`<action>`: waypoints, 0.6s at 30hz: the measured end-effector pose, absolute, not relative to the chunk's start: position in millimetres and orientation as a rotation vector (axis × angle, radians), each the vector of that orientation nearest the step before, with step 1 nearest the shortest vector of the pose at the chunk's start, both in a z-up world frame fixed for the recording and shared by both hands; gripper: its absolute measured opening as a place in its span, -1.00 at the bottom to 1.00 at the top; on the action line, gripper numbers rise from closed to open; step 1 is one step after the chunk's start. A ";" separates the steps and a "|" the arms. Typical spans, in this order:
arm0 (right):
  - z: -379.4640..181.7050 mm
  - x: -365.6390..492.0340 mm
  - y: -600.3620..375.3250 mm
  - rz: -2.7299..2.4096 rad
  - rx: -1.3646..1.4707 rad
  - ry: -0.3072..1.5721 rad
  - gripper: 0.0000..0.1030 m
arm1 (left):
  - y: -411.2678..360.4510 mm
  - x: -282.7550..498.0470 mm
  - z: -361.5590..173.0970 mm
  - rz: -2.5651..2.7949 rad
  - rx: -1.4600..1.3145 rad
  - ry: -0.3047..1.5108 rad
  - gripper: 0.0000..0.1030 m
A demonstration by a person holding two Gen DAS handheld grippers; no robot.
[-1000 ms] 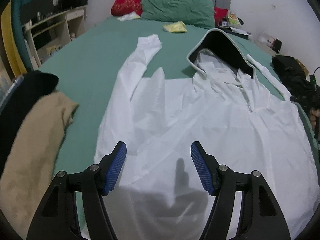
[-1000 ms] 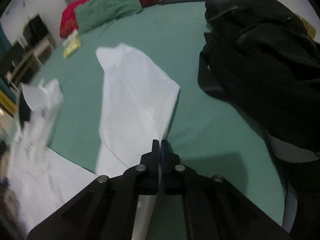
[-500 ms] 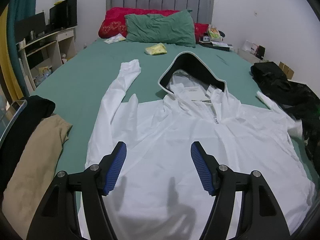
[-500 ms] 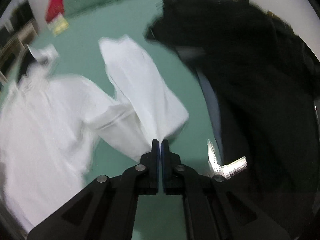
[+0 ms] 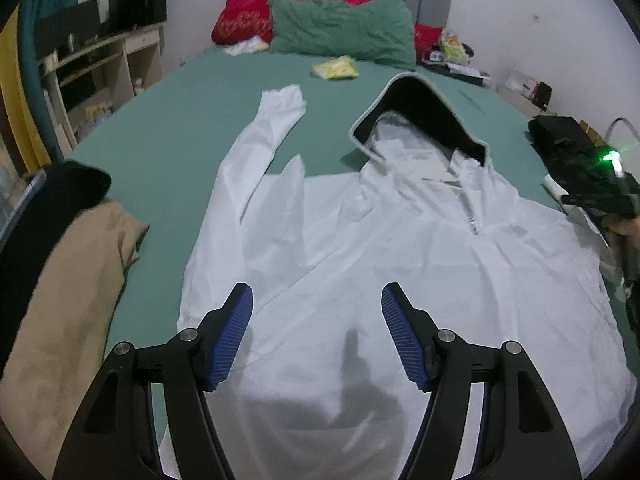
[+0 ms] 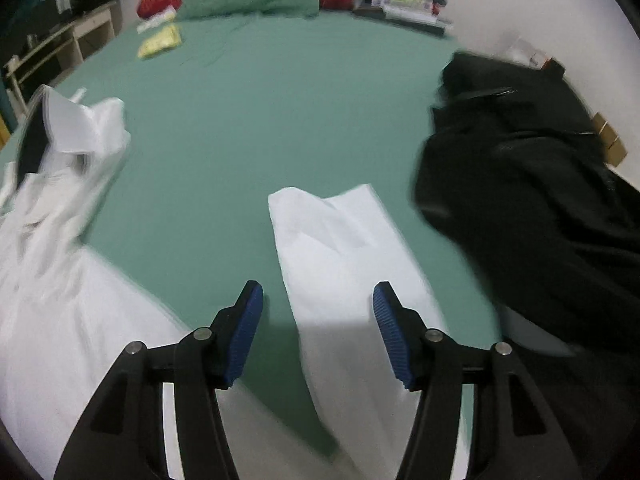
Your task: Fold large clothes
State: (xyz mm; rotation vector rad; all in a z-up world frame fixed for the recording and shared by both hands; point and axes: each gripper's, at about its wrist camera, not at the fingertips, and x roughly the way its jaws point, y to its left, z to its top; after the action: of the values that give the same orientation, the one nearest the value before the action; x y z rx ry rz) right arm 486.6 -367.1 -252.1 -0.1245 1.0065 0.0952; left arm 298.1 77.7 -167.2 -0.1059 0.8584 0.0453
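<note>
White hoodie (image 5: 400, 280) flat, hood toward pillows (image 5: 340, 28) (lengthwise on bed)

Hoodie (image 6: 48, 320) hem cut off (blurred)

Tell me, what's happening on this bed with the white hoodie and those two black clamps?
A person holding a gripper in each hand is folding a white hoodie spread face up on the green bed. The right gripper has just been opening and the sleeve now lies flat between its open fingers. The left gripper hangs open over the hem, holding nothing. No fold is made yet.
</note>
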 end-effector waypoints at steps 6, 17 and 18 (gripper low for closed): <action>-233.6 502.9 -368.0 0.111 -0.119 0.944 -0.93 | 85.4 297.9 -166.2 0.034 -0.124 0.882 0.37; 19.4 399.0 -315.7 0.261 -0.111 0.447 -0.93 | 76.2 267.0 -108.4 -0.013 -0.074 0.713 0.37; 37.3 385.6 -308.3 0.299 -0.102 0.405 -0.93 | 77.5 263.5 -104.2 -0.018 -0.077 0.698 0.37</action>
State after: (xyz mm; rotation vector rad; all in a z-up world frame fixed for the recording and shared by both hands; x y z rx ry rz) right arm 385.6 -308.3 37.3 -0.1021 0.4048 0.2994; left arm 263.5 77.5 -104.2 -0.0767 0.6975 -0.0181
